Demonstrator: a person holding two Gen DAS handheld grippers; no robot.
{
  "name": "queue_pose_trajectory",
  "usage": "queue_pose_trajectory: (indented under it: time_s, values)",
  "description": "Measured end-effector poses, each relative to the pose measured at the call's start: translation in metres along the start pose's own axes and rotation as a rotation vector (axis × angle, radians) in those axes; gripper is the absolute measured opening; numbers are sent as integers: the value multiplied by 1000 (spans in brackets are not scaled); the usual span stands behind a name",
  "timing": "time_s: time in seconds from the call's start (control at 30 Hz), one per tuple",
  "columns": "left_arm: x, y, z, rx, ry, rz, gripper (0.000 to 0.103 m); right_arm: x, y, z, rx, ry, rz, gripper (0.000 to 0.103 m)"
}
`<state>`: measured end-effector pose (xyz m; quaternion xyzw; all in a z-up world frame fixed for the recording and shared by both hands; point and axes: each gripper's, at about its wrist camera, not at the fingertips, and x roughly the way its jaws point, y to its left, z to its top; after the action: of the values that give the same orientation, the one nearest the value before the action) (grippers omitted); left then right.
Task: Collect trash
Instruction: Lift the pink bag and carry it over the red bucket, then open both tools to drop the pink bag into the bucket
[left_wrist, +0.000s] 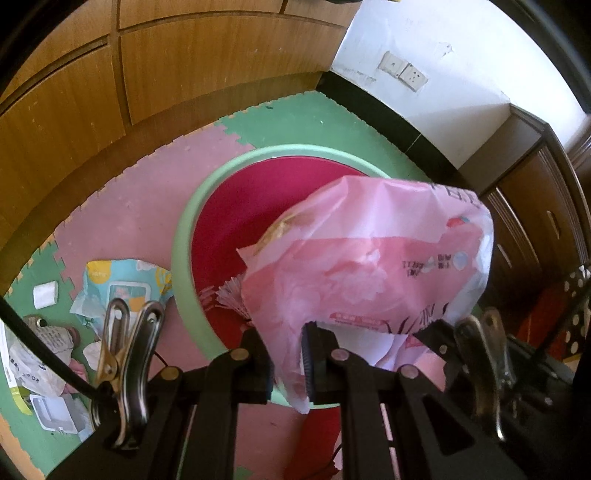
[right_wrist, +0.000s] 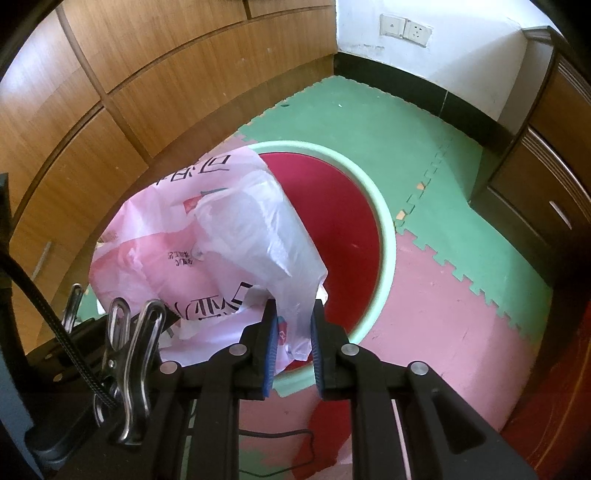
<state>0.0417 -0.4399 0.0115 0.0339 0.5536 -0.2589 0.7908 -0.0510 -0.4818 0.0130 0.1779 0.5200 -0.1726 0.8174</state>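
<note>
Left wrist view: left gripper (left_wrist: 288, 354) pinches one edge of a pink plastic bag (left_wrist: 369, 266), the film squeezed between its two black fingers. The bag hangs over a round bin (left_wrist: 184, 236) with a pale green rim and a red inside, standing on a floor mat (left_wrist: 147, 199) of pink and green interlocking tiles. Left of the bin lie loose scraps on the mat: a light blue wrapper (left_wrist: 125, 284), a small white piece (left_wrist: 46, 294), crumpled paper (left_wrist: 48, 339) and a white tray (left_wrist: 55, 411). Wooden cabinet doors (left_wrist: 184, 66) stand behind; wall sockets (left_wrist: 402, 71) sit on the white wall. Right wrist view: right gripper (right_wrist: 293, 343), blue-padded, is closed on the opposite edge of the same bag (right_wrist: 207, 236), a thin fold of film caught between the pads. The bag covers the near-left part of the bin (right_wrist: 384, 221); the red interior shows to the right. A dark cabinet (right_wrist: 546, 177) stands at the far right.
</note>
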Motion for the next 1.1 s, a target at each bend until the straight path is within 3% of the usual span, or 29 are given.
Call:
queue_pose_trajectory:
  time_s: [0.33,0.57,0.77,1.1]
  values:
    - [5,0,0,-2,8,3,12,6,2,1,-5,15,-14,17]
    - [6,0,0,-10,12,5,18,6,-2,3,13,21,-10,18]
    - [5,0,0,-12,13,5,27,6,-7,4,32,15,-17,25]
    - [-2,1,0,-1,-3,6,29,2,-13,5,55,-1,-47,35]
